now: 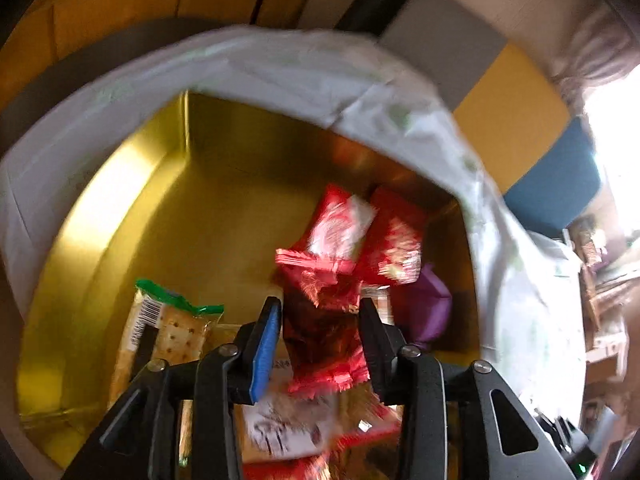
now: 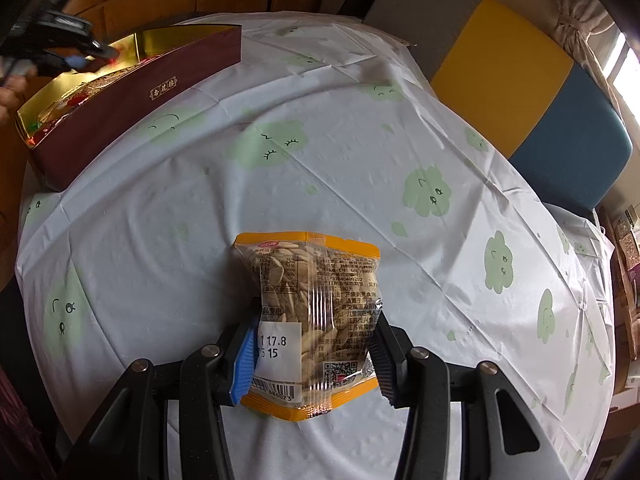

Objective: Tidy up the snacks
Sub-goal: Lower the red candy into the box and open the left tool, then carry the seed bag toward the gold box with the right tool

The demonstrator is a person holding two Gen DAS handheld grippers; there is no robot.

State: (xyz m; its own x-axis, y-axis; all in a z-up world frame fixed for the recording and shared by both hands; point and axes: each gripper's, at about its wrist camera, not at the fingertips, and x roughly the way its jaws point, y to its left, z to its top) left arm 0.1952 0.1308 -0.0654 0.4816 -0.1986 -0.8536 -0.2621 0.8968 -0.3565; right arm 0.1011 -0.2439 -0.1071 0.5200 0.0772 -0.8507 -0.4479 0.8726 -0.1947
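The left gripper (image 1: 320, 320) hangs over the gold-lined box (image 1: 120, 208), loosely straddling a red packet (image 1: 324, 336); the right gripper (image 2: 312, 344), well apart from the box, grips a seed packet (image 2: 312, 312).

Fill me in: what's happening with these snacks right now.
A person is sorting snacks into a gold-lined box using two handheld grippers. The left gripper is over the box with a red packet between its fingers. The right gripper holds an orange-edged seed packet over the cloud-print tablecloth, not yet boxed.
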